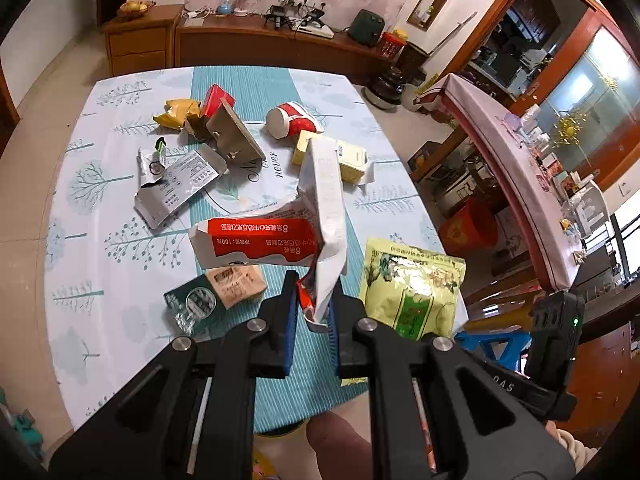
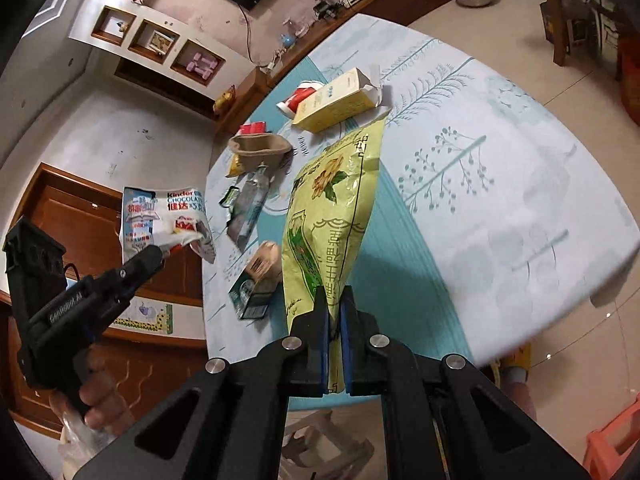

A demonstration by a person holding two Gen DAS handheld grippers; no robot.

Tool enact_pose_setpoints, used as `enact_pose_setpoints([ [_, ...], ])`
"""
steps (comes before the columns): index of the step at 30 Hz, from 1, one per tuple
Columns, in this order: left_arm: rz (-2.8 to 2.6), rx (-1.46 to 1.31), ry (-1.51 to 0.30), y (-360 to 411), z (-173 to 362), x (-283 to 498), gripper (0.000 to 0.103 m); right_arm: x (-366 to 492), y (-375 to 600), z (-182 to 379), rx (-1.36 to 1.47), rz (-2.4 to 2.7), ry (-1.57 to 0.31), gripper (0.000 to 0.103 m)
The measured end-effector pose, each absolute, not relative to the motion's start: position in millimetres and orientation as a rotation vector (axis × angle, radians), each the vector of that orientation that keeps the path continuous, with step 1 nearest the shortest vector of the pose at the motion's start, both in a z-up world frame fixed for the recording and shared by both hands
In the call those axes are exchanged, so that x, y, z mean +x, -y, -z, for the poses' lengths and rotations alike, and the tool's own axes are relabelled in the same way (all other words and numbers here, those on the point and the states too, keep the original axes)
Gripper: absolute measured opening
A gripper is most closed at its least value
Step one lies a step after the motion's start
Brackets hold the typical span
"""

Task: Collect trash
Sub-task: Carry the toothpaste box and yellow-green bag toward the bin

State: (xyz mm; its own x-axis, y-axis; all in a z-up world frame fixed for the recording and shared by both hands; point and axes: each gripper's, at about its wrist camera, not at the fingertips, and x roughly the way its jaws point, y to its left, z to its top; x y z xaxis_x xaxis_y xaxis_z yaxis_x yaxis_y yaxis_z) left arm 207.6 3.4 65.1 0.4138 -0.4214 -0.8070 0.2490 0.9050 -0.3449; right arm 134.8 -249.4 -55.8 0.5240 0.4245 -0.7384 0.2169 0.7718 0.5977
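The left tool [image 1: 313,300] is clenching the torn end of a crumpled red-and-white chocolate wrapper [image 1: 280,236], its blue-padded fingers [image 1: 289,320] pressing in from both sides. In the right wrist view the same wrapper [image 2: 164,224] is hanging off the tip of the left tool [image 2: 160,254], held in the air beside the edge of the tabletop [image 2: 500,184] rather than lying on it (the printed brand name is readable there).

The right tool [image 2: 335,300] is gripping the bottom edge of a yellow-green foil bag [image 2: 332,208], the fingers closed tight on the flat film, and the bag is standing up from the grip over the teal runner of the cloth. In the left wrist view that bag [image 1: 412,288] is showing near the tabletop's [image 1: 100,200] near right corner.

Other litter is lying spread over the tree-patterned cloth: a red-and-white paper cup [image 1: 292,120] on its side, a yellow carton [image 1: 348,160] just beside it, a brown cardboard piece [image 1: 234,136] leaning up, a yellow crumpled wrapper [image 1: 176,114] beyond it, a flattened silver-grey pouch [image 1: 176,188], and a small tan box [image 1: 236,284] touching a dark green packet [image 1: 192,304] near the left tool.
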Motion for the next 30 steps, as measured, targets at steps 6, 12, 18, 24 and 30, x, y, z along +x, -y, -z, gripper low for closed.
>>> enact_pose_setpoints([
  [6, 0.499, -0.098, -1.046, -5.9, -66.8, 140.1, 0.010, 85.5, 227.7, 47.8, 0.676, -0.140, -1.033, 0.005],
  [12, 0.573, 0.023, -1.067, -9.8, -40.1, 61.3, 0.010, 25.4, 204.1, 63.6, 0.671, -0.111, -1.047, 0.005],
  [18, 0.603, 0.120, -1.157, -20.6, 0.0, -8.0, 0.010, -37.8, 179.9, 99.0, 0.690, -0.074, -1.126, 0.005],
  [24, 0.599, 0.147, -1.240, -24.8, 33.1, -46.0, 0.010, -84.1, 162.3, 133.4, 0.699, -0.045, -1.246, 0.005],
  [30, 0.563, 0.170, -1.319, -20.6, 86.6, -63.4, 0.010, -111.6, 149.5, 175.6, 0.652, -0.027, -1.352, 0.005],
])
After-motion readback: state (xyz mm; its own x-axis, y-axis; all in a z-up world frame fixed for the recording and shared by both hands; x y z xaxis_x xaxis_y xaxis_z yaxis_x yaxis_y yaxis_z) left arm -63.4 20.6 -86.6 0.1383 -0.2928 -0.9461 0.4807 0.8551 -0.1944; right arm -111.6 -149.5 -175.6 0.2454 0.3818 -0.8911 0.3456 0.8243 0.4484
